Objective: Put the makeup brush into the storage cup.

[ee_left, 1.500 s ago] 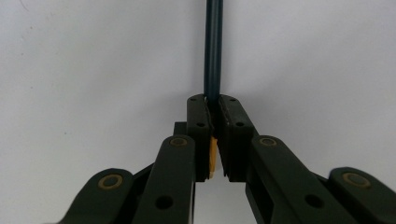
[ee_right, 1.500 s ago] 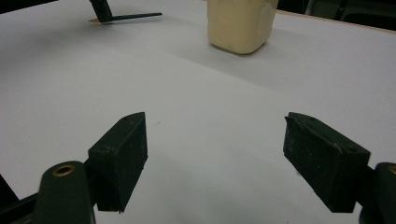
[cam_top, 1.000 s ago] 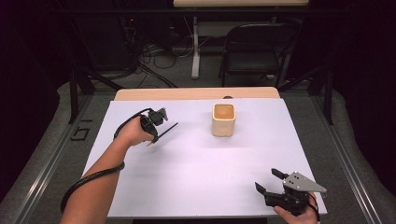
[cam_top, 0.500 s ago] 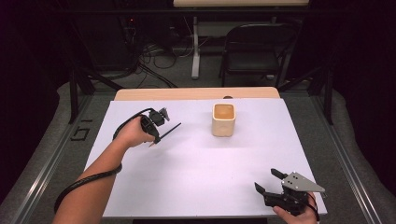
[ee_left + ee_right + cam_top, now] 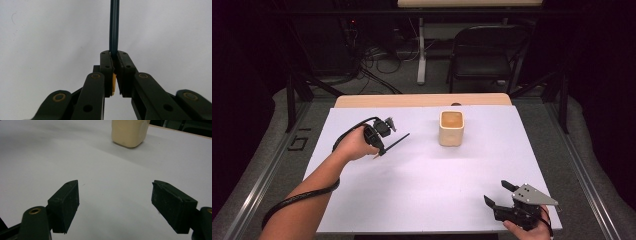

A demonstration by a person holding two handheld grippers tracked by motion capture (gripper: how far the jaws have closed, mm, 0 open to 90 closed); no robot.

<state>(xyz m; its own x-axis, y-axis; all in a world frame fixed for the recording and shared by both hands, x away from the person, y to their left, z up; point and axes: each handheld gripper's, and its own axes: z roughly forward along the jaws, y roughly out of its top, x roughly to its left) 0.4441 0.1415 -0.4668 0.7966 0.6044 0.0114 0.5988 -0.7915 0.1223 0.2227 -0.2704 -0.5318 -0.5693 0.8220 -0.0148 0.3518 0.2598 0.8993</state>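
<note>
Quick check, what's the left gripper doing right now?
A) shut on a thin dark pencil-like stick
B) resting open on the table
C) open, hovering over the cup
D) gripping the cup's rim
A: in the left gripper view the left gripper has its jaws closed on the thin dark stick, and the high view shows it well to the left of the cream cup, apart from it.

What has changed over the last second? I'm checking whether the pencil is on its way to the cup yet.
Nothing visibly changed. The left tool stays shut on the dark pencil, held left of the beige cup, and the right tool stays open near the table's near right corner.
</note>
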